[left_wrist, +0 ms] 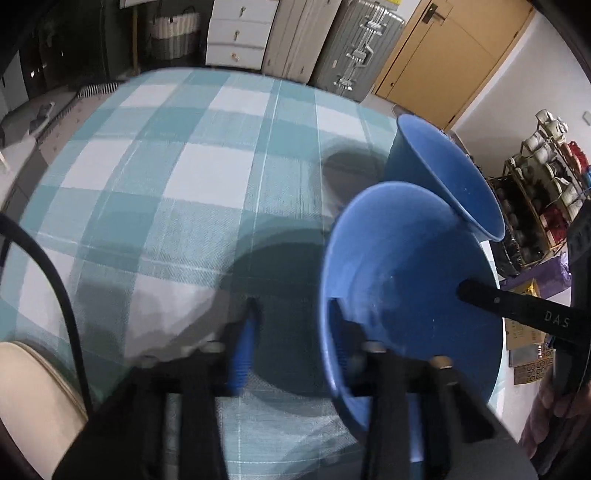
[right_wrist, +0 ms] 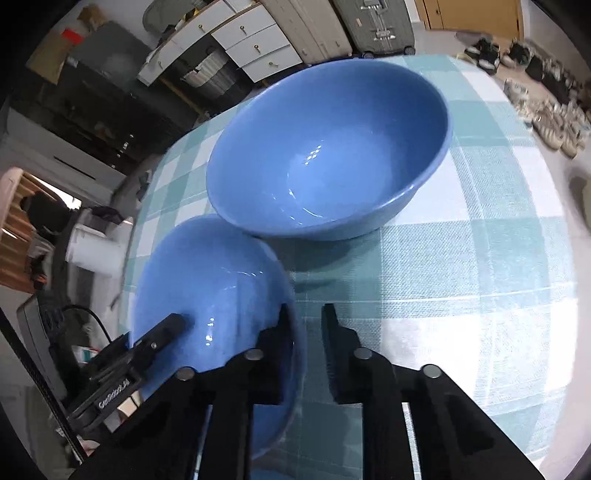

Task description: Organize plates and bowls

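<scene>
Now both claws clamp near glossy blue bowl [right_wrist: 207, 295] rim: right claw [right_wrist: 304, 325], left claw [left_wrist: 295, 317]; second blue bowl [right_wrist: 328, 147] touching, upper centre.

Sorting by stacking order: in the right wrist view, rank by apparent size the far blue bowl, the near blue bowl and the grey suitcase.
1. Far blue bowl
2. Near blue bowl, partly hidden by the grippers; it may match the far bowl
3. Grey suitcase, far off, so it only looks smallest
</scene>
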### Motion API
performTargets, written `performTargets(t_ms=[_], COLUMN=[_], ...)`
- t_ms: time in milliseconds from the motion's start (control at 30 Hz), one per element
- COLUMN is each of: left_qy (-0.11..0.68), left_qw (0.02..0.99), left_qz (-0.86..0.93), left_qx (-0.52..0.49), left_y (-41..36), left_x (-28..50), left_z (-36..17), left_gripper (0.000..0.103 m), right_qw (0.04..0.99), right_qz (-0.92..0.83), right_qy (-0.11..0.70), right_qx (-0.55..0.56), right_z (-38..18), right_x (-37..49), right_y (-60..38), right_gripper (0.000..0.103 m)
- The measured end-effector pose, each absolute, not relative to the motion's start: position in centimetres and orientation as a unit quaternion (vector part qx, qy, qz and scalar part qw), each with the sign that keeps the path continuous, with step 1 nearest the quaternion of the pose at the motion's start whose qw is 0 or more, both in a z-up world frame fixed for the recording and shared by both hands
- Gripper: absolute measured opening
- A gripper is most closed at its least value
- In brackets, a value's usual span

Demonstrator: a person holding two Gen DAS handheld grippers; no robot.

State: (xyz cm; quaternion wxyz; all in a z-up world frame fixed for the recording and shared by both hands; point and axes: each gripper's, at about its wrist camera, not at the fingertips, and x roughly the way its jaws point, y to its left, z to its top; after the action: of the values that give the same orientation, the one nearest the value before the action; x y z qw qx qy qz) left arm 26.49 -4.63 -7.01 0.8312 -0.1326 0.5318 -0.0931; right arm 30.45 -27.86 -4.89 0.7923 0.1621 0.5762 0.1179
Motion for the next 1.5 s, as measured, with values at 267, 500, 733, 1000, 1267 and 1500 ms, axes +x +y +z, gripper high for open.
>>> performTargets(t_ms=[267,500,733,1000,1267,1500], left_qy=[0.539,0.543,0.537,0.526,0.503,0.483], left_qw=[0.819,0.816,0.821,0.826,0.835,0.84], left_qz=[-0.122,-0.133,-0.133,-0.14,-0.153,-0.18], left_qx=[-0.152,-0.146,-0.145,-0.148,-0.164,-0.168], left_y=[-4.9,-4.9,-4.3,-4.1,-3.8,-4.7], left_x=[26.2,26.0,25.4,24.7,24.3,22.9], left_z=[-7.3,-7.0,-6.4,-5.4,-2.7,-0.3], left_gripper=[0.009,0.009,0.009,0.008,0.008,0.008], right_qw=[0.796,0.793,0.801,0.805,0.817,0.827], right_qz=[0.112,0.105,0.114,0.105,0.099,0.083], right_qy=[0.575,0.575,0.57,0.563,0.549,0.539], right_qx=[0.155,0.171,0.146,0.152,0.147,0.139], right_z=[-4.5,-4.4,-3.5,-2.1,1.3,5.5], right_x=[30.5,29.7,28.9,28.0,27.3,25.0], right_y=[-27.0,-27.9,-27.4,-27.4,-27.6,-28.8], right_gripper=[0.006,0.006,0.005,0.005,0.005,0.005])
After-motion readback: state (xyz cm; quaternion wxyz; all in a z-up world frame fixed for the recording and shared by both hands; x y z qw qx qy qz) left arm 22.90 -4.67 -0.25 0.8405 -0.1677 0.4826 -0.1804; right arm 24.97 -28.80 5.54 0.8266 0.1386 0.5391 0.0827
